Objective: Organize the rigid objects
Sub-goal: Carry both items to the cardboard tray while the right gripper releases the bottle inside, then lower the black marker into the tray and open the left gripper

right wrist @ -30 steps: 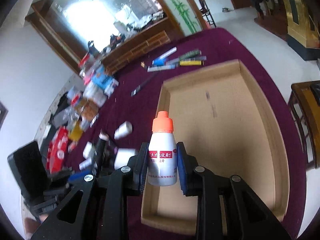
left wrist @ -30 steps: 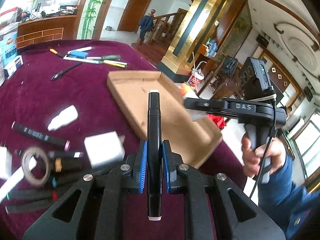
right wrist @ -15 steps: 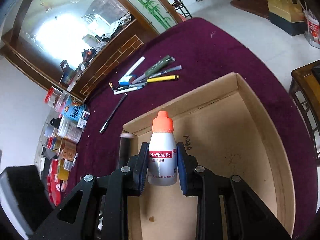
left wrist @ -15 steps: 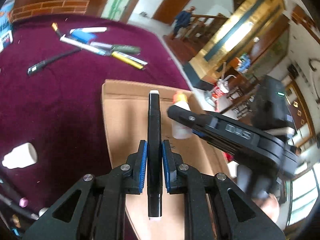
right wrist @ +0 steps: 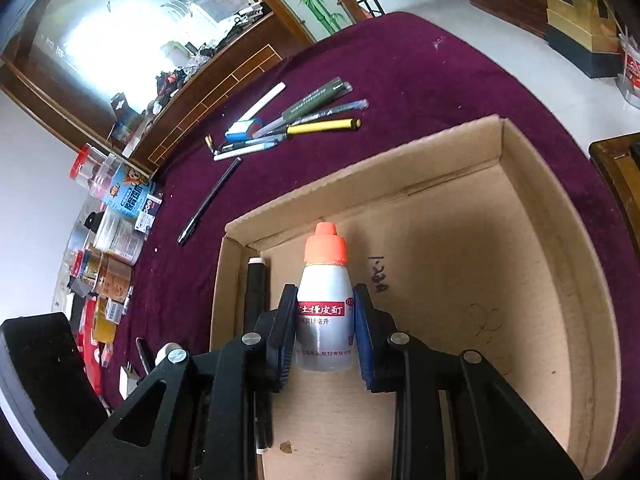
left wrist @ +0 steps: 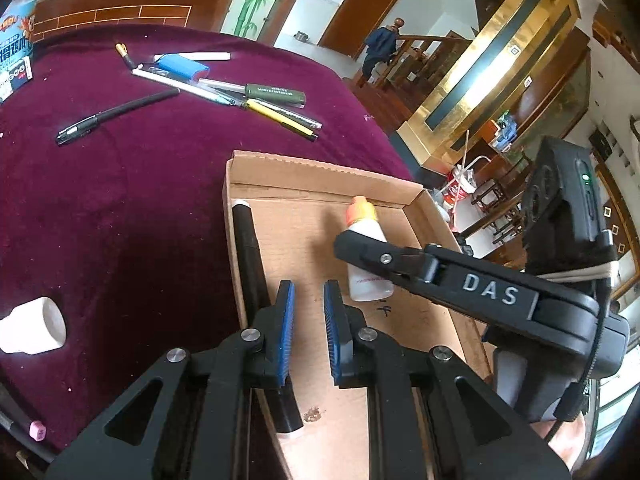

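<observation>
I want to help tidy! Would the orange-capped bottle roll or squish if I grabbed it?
The bottle looks round, so lying down in the box it could roll. It probably stays firm: the right gripper pinches it with no visible dent. Its smooth plastic may be slippery.

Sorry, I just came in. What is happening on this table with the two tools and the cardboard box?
A person is sorting small things into a cardboard box on the purple cloth. The right hand-held gripper grips a white bottle with an orange cap, upright inside the box. The left hand-held gripper has its jaws narrowly apart with nothing between them; a black marker lies in the box along its wall. Several pens remain outside on the cloth.
</observation>
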